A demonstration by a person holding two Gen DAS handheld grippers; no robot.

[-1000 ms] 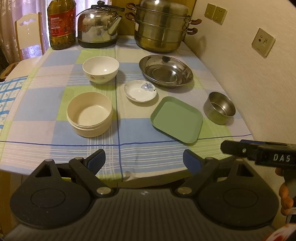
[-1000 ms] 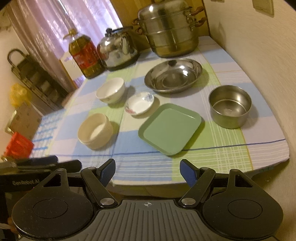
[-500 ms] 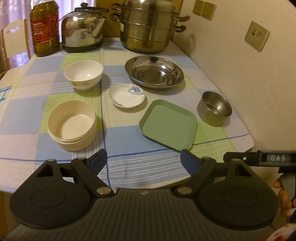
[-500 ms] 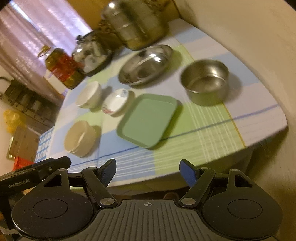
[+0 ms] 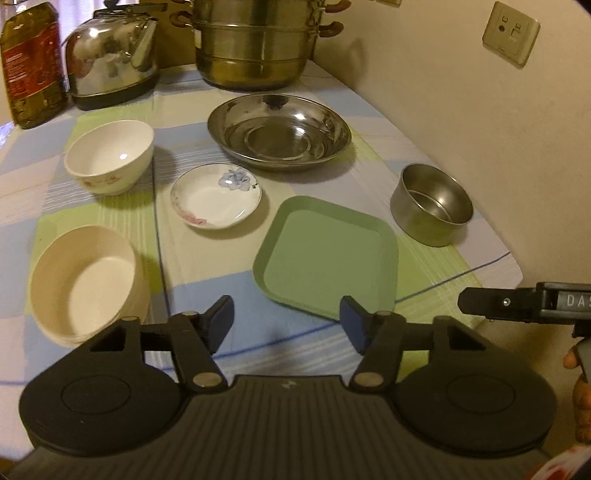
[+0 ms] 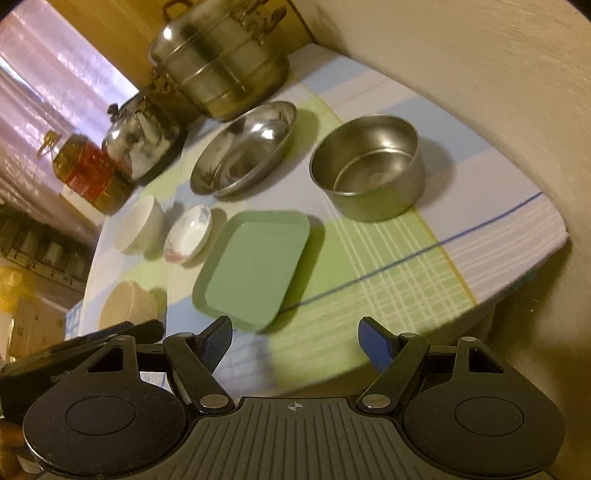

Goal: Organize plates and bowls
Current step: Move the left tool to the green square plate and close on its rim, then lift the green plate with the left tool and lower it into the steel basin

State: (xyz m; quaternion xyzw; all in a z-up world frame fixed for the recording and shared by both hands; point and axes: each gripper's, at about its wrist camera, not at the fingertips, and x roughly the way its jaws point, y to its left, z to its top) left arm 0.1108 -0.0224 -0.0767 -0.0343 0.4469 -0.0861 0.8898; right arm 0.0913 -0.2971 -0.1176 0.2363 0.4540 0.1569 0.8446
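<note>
On the checked tablecloth lie a green square plate (image 5: 327,256), a small flowered saucer (image 5: 215,195), a white bowl (image 5: 109,156), a cream bowl (image 5: 83,280), a wide steel basin (image 5: 279,131) and a small steel bowl (image 5: 431,204). My left gripper (image 5: 287,325) is open and empty, over the near edge of the green plate. My right gripper (image 6: 295,341) is open and empty near the table's front edge, with the green plate (image 6: 255,267) just ahead to the left and the small steel bowl (image 6: 367,170) farther ahead to the right.
A steel steamer pot (image 5: 255,44), a kettle (image 5: 110,70) and an oil bottle (image 5: 31,62) stand at the back of the table. A wall with a socket (image 5: 511,31) runs along the right side. The table edge (image 6: 517,284) is close to the right gripper.
Both grippers have moved forward toward the table and the dishes look larger. The right gripper has tilted and swung right toward the small steel bowl. Both stay open.
</note>
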